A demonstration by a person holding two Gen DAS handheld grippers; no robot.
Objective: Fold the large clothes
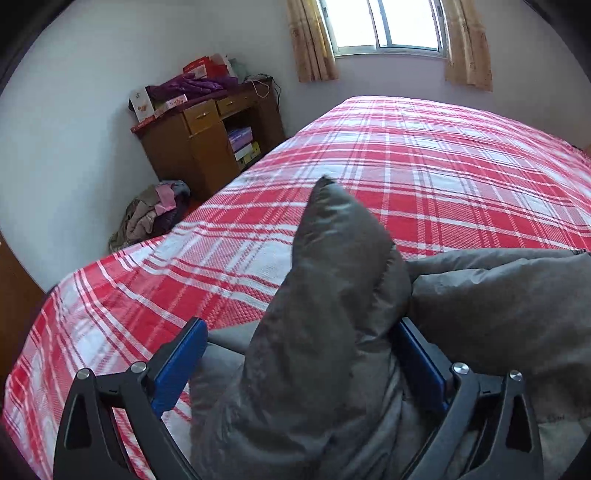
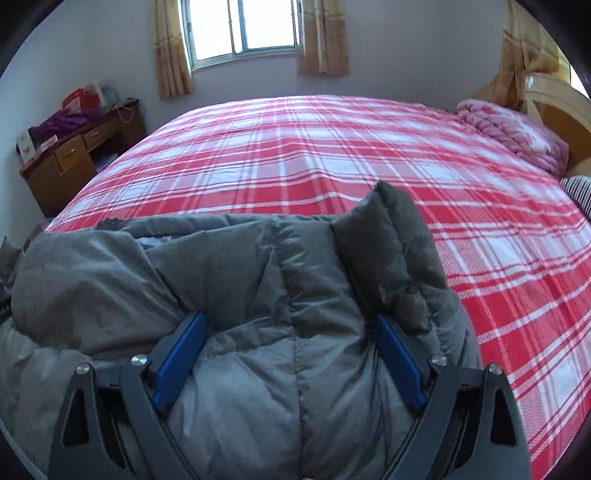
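Here, jacket: a large grey padded jacket (image 2: pixel 258 280) lies bunched at the near edge of the bed (image 2: pixel 332 155), on the red and white checked cover; one corner of it stands up in a peak in each view
Left gripper: the left gripper (image 1: pixel 301 365) has its blue pads spread wide; a tall fold of the jacket (image 1: pixel 325 295) stands between them; the right pad lies against the cloth, the left pad (image 1: pixel 181 365) stands clear of it, so nothing is pinched
Right gripper: the right gripper (image 2: pixel 288 365) stands wide too, with a thick roll of jacket filling the gap; both pads touch the padding at their sides; whether they squeeze it I cannot tell
Bed: the cover (image 1: pixel 424 166) is spread flat beyond the jacket; a pink blanket (image 2: pixel 513 133) is heaped at the far right by the headboard (image 2: pixel 554 99)
Room: a wooden desk (image 1: pixel 207 140) with boxes and purple cloth on top stands by the wall at left; a pile of clothes (image 1: pixel 151 214) sits on the floor near it; a curtained window (image 1: pixel 384 26) is behind the bed
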